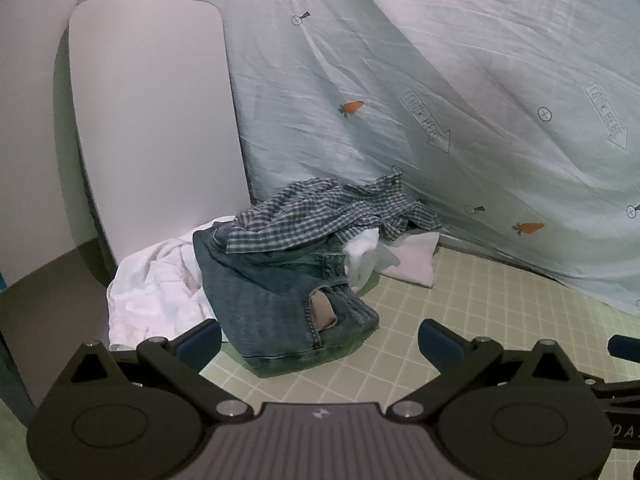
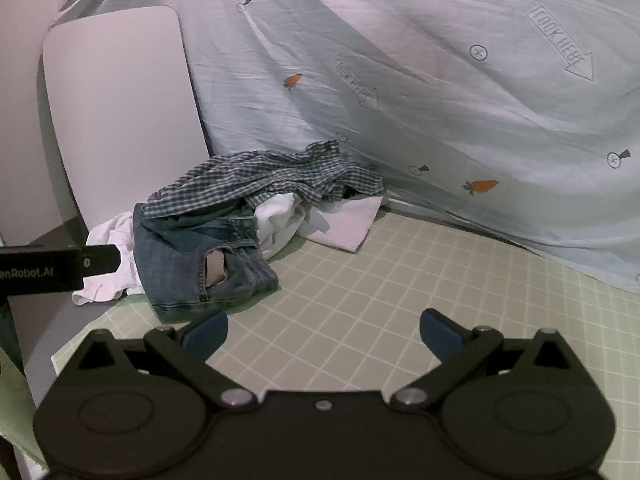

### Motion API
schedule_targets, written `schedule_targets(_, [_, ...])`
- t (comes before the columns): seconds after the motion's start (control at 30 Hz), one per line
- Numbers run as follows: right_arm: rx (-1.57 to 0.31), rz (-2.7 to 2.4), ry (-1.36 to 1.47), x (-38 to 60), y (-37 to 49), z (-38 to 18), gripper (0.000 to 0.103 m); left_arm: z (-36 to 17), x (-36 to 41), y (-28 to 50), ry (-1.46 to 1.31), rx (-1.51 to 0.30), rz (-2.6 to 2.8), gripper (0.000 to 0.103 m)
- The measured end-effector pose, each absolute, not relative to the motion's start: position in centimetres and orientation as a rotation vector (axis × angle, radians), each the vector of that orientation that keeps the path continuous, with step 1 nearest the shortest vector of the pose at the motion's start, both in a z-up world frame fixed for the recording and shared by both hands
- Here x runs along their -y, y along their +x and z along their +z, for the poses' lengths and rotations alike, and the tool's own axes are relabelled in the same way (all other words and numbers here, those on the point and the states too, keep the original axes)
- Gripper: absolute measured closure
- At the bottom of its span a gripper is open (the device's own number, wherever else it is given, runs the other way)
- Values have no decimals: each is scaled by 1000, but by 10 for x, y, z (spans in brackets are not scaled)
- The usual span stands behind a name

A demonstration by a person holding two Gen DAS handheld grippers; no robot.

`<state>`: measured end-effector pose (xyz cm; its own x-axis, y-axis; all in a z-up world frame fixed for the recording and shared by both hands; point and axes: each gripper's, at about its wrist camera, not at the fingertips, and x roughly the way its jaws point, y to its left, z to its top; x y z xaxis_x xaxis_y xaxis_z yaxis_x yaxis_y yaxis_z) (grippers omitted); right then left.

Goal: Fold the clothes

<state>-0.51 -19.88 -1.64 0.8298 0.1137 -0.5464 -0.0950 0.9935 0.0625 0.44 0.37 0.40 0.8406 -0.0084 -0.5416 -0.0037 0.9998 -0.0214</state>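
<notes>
The clothes lie in one crumpled heap at the far left of the green gridded worktop (image 2: 400,280): denim jeans (image 1: 280,300) in front with the hem toward the cameras, a blue checked shirt (image 1: 320,212) draped over their far end, and white garments (image 1: 156,292) showing on both sides. Nothing in the heap looks folded yet. In the left wrist view the jeans sit at about 12 o'clock from the left hand-held gripper (image 1: 320,344), their near hem just beyond its fingertips; its jaws stand wide apart and hold nothing. From the right hand-held gripper (image 2: 324,332), likewise spread wide and empty, the heap lies toward 11 o'clock and farther off, so the left one is nearer. The jeans' long axis seems to run roughly away from the grippers, though the crumpling makes that uncertain. Behind the heap hangs a pale sheet (image 2: 440,100) printed with carrots, and a white panel (image 1: 152,120) leans at 10 o'clock.
</notes>
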Motion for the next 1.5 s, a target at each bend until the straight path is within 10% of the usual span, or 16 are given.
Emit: schedule_targets(1.5, [-670, 67, 14, 201, 59, -39, 0, -36, -12, 62, -66, -751, 55, 0])
